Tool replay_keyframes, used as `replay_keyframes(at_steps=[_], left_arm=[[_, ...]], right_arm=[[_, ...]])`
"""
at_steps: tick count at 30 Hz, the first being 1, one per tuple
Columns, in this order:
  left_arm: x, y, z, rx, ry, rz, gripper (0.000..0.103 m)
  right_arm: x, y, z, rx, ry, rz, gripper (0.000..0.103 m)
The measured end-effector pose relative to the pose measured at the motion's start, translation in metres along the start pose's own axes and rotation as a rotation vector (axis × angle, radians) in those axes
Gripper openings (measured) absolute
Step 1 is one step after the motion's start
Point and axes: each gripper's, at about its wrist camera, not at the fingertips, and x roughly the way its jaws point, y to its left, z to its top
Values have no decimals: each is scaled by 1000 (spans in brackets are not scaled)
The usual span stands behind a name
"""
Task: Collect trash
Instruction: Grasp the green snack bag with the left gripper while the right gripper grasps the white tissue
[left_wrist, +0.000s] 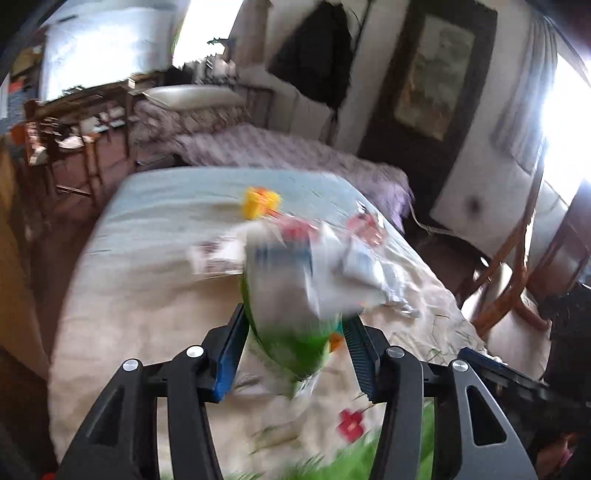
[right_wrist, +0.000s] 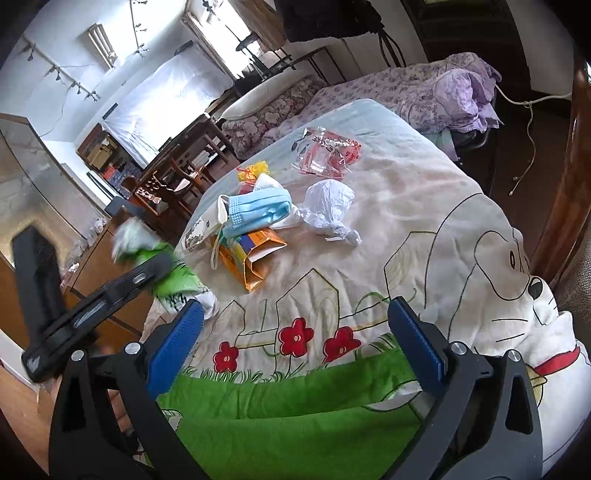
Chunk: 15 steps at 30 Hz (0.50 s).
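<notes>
Right wrist view: the right tool (right_wrist: 295, 328) is being held spread and empty over the bed (right_wrist: 424, 206), the crumpled white plastic bag (right_wrist: 327, 210) lying straight ahead. A green-and-white wrapper (left_wrist: 291, 314) is being pinched by the left tool (left_wrist: 295, 332), further left.

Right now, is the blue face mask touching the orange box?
Touching. The right wrist view shows the blue face mask lying on top of the orange box, overlapping its upper end with no gap between them.

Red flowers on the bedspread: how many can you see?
3, in a row near the front edge between the gripper's fingers: the left flower, the middle flower and the right flower. More may be hidden.
</notes>
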Motion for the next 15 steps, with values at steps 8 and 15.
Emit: replay_keyframes(at_steps=[8,15], left_arm=[[3,20,-8,-86,50,-3,52],[24,35,-8,-163,129,7,74]], right_arm=[[0,4,0,-11,-13,-17,96],[-2,7,-2,-29,-27,-28,96]])
